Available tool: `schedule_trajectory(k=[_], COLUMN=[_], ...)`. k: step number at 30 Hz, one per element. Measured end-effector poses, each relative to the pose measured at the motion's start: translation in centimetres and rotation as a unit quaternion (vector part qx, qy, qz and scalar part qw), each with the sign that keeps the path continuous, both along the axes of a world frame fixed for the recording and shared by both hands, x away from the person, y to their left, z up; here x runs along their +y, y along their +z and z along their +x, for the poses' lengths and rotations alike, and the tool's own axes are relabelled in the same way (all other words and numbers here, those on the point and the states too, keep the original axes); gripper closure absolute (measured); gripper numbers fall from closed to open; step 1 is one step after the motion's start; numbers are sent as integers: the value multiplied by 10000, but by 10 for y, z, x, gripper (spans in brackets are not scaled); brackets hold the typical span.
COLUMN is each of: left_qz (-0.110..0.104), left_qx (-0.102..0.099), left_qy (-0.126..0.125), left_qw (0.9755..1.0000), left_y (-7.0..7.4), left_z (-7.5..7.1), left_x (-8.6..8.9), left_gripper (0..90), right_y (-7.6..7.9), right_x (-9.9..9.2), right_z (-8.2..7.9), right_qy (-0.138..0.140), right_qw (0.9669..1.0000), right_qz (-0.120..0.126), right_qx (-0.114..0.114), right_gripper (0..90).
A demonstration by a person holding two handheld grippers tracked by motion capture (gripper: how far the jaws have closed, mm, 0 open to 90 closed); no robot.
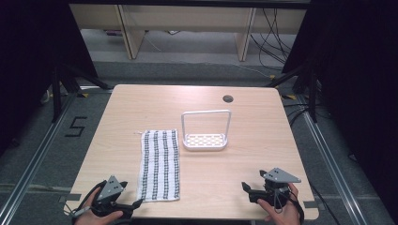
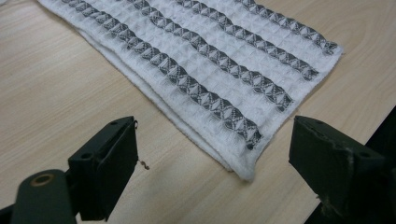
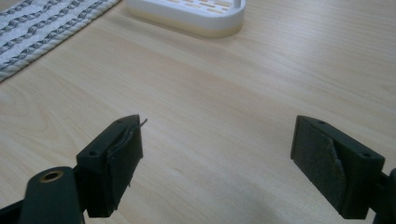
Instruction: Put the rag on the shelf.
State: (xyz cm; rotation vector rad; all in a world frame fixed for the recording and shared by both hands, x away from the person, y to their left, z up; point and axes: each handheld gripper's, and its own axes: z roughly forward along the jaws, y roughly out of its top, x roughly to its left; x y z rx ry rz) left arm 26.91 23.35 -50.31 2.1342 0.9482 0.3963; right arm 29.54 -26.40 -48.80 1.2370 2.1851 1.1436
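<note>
We see the folded striped waffle towel (image 1: 160, 164) lying flat on the wooden table (image 1: 253, 117), its long axis running away from us toward the far edge, with the white handled rack (image 1: 205, 131) just beyond its far right corner. Our left gripper (image 1: 137, 204) sits at the towel's near left corner, jaws spread wide and empty; in the left gripper view that corner (image 2: 245, 170) lies between the jaws, nearer the right-hand one. Our right gripper (image 1: 245, 186) rests well apart to the towel's right, likewise wide open over bare wood. We judge the left hand far nearer for a first pinch.
</note>
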Motion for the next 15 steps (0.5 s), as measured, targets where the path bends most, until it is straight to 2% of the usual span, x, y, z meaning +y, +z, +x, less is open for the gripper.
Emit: schedule_trajectory(k=[5, 7, 9, 10, 11, 15], left_qz=[59, 70, 44, 62, 65, 12], left_qx=[-52, -12, -25, -22, -25, -4], left_qy=[44, 41, 71, 51, 49, 52], left_qw=[10000, 10000, 10000, 10000, 10000, 10000], left_y=[-1, 0, -1, 0, 0, -1], left_z=[1, 1, 1, 1, 1, 1], left_x=[1, 1, 1, 2, 2, 1], left_gripper=[150, 149, 150, 150, 150, 151], right_y=[1, 1, 3, 2, 2, 4], right_x=[2, 5, 8, 8, 9, 17], right_z=[-1, -1, -5, -3, -3, -4], right_qy=[120, 137, 42, 163, 204, 409], right_qw=[9999, 9999, 9999, 9999, 9998, 9991], right_qz=[-26, 11, 25, -32, 21, -17], right_qx=[-10, -14, 139, 2, -36, -117], right_gripper=[186, 199, 212, 215, 219, 238])
